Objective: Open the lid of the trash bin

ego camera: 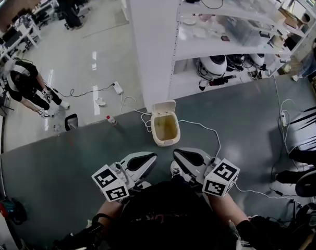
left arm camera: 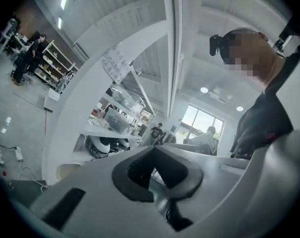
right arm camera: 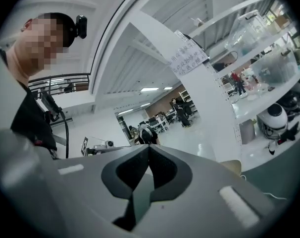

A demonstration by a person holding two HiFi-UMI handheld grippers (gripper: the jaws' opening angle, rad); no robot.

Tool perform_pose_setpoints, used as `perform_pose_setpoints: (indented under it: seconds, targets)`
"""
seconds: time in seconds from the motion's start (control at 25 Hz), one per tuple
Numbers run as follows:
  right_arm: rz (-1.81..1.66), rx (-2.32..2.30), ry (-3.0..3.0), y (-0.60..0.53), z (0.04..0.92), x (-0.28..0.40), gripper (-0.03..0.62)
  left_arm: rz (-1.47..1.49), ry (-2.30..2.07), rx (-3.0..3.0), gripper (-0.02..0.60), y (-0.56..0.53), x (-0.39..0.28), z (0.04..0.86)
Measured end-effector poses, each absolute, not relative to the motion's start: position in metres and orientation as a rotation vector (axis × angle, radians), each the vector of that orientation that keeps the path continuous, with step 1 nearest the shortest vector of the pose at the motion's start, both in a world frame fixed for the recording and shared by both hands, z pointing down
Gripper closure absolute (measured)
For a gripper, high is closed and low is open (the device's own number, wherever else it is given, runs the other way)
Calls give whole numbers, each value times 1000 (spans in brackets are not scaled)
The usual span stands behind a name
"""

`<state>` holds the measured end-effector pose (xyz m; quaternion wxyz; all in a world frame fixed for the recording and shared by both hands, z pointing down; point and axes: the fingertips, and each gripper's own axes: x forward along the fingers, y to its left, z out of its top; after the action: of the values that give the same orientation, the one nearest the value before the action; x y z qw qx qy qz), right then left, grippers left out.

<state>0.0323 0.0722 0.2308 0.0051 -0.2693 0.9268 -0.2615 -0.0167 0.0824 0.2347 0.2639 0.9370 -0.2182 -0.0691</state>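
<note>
head view: left gripper [ego camera: 152, 157], right gripper [ego camera: 175, 153] level

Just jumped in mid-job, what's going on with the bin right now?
The small trash bin sits on the grey mat with its lid tipped up and open, so the inside shows. The person holds both grippers close to the body, short of the bin. The left gripper and the right gripper each have their jaws together with nothing between them. Neither touches the bin.
</note>
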Motion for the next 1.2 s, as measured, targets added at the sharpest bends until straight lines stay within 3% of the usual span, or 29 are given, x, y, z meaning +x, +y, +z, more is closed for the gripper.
perform_pose_setpoints:
  seconds: [1.2]
  targets:
    - [-832, -863, 2864, 108, 237, -6, 588, -140, -512, 2552, 578, 105, -43, 237]
